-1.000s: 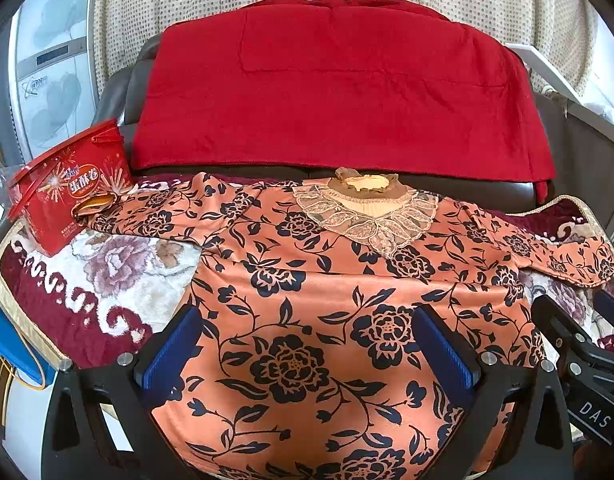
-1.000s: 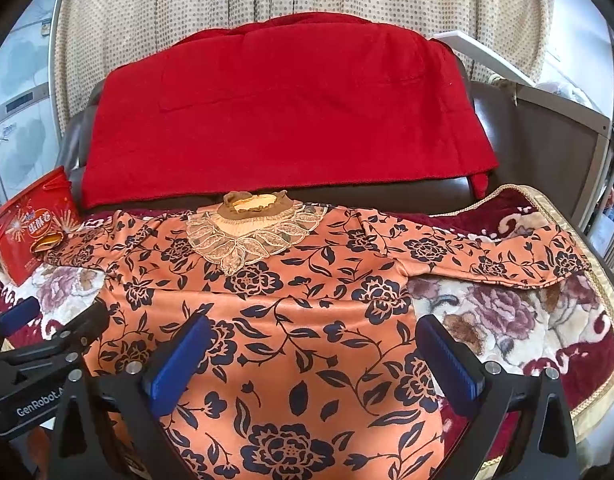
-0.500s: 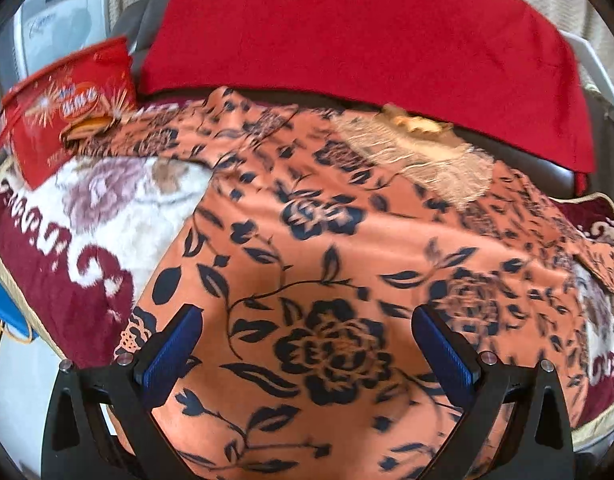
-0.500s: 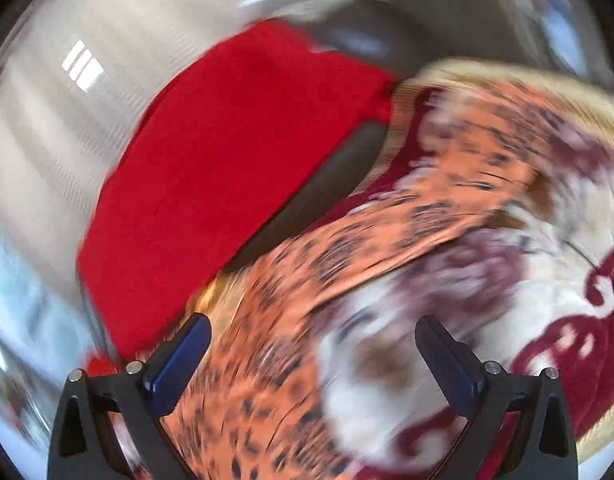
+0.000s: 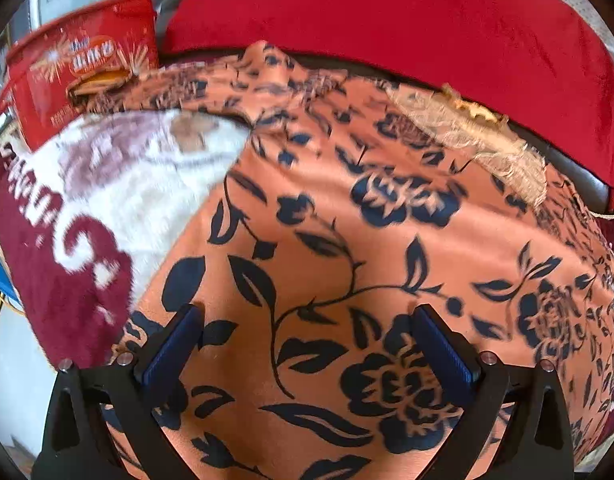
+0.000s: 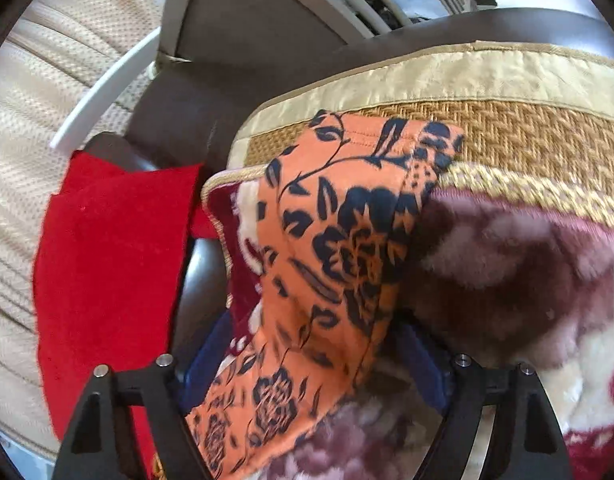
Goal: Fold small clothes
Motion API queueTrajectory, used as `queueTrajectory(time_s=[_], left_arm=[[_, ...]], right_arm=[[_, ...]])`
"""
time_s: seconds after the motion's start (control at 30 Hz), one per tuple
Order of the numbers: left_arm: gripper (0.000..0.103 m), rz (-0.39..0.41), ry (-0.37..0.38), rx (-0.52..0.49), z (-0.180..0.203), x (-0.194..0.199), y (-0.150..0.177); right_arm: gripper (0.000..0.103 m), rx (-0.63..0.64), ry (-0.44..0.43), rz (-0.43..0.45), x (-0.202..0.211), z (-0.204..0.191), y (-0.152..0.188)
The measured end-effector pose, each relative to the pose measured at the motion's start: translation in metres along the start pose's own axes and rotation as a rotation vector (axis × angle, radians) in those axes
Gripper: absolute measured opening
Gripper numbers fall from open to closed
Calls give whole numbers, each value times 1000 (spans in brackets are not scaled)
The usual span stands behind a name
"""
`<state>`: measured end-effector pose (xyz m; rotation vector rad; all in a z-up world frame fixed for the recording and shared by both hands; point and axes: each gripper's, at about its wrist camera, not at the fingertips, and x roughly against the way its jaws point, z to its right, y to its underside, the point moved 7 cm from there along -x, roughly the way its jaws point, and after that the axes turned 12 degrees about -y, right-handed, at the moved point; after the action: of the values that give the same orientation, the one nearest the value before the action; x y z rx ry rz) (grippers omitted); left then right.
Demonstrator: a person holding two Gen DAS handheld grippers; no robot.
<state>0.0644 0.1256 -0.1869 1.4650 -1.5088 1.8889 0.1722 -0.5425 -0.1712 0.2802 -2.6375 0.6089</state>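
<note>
Orange floral blouse (image 5: 347,240): black flower-and-vine print, lace collar (image 5: 479,148); spread flat on a plush maroon-and-cream floral blanket (image 5: 119,196). One sleeve (image 6: 339,240) runs out to the blanket's woven gold border (image 6: 527,136).

Left hand-held gripper (image 5: 307,344): jaws wide apart, poised over the blouse body near its lower edge; nothing between the blue pads (image 5: 171,348).

Right hand-held gripper (image 6: 311,364): jaws have just been closing; sleeve lies between the pads, which stand either side of it; contact cannot be told.

Red cloth (image 5: 387,16): draped over the dark seat back behind.

Red snack tub (image 5: 79,68): at the blanket's far left corner, touching the other sleeve end.
</note>
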Motion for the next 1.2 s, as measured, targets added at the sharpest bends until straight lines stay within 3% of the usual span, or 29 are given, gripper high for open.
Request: queueTrajectory(time_s=[0.03, 0.07, 0.1, 0.17, 0.27, 0.37, 0.4, 0.5, 0.6, 0.67, 0.7, 0.8, 0.93, 1.0, 1.13, 1.2], left_arm=[[103, 3, 0, -3, -1, -3, 2], [103, 5, 1, -8, 0, -3, 3], [103, 8, 2, -13, 0, -3, 3], [103, 11, 9, -11, -1, -4, 4], [103, 13, 48, 5, -5, -8, 6], [103, 11, 120, 54, -12, -5, 3], [103, -11, 147, 39, -13, -4, 1], [103, -26, 228, 70, -24, 5, -5], [103, 27, 219, 140, -45, 21, -21], [103, 68, 251, 192, -59, 33, -41], [103, 68, 266, 202, -61, 35, -47], [103, 52, 356, 212, -51, 38, -79], [103, 29, 462, 146, 4, 33, -125], [103, -19, 493, 109, 31, 19, -138], [103, -250, 445, 164, 62, -53, -141], [80, -312, 353, 159, 59, -84, -130]], right_arm=[[78, 0, 14, 1, -1, 1, -2], [62, 3, 30, 3, -4, -1, -7], [4, 33, 40, -3, -8, -6, -14], [5, 95, 120, -29, -14, -22, -10], [5, 318, 76, -24, -8, -100, -1], [5, 484, -98, -65, 1, -201, 49], [5, 544, -192, -90, 6, -245, 80], [5, 605, -398, -197, 13, -325, 171], [13, 677, -550, -328, 9, -376, 279], [81, 685, -586, -512, -15, -375, 352], [102, 692, -551, -621, -35, -362, 391], [101, 624, -486, -786, -71, -307, 443], [103, 523, -525, -708, -55, -270, 397], [103, 508, -527, -659, -46, -255, 365], [103, 481, -548, -640, -29, -244, 334], [103, 429, -565, -620, -28, -233, 314]])
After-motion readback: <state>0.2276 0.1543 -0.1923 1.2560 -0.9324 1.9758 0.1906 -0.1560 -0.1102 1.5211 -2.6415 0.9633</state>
